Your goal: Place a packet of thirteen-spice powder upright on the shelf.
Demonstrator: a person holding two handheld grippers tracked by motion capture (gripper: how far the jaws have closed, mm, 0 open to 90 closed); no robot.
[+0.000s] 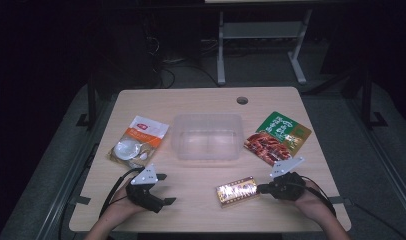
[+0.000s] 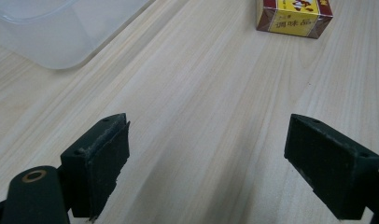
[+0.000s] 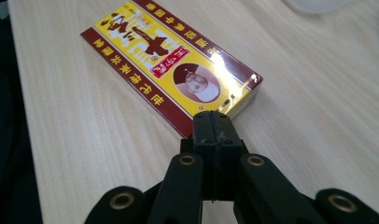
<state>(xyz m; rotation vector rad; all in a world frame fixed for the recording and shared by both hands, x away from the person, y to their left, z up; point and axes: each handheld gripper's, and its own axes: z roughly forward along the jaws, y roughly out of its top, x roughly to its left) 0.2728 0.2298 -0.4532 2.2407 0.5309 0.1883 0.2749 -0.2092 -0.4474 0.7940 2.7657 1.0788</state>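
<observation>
Nudging yellow box [image 3: 171, 70] with clenched right gripper [image 3: 214, 122] | left gripper [image 2: 206, 154] released, idle | next: push steadily toward clear tub [image 1: 207, 136]

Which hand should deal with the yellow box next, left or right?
Right, probably. The right gripper sits with its shut jaws right at the end of the yellow box, likely touching it. The left gripper is open over bare table, with the box farther off.
</observation>
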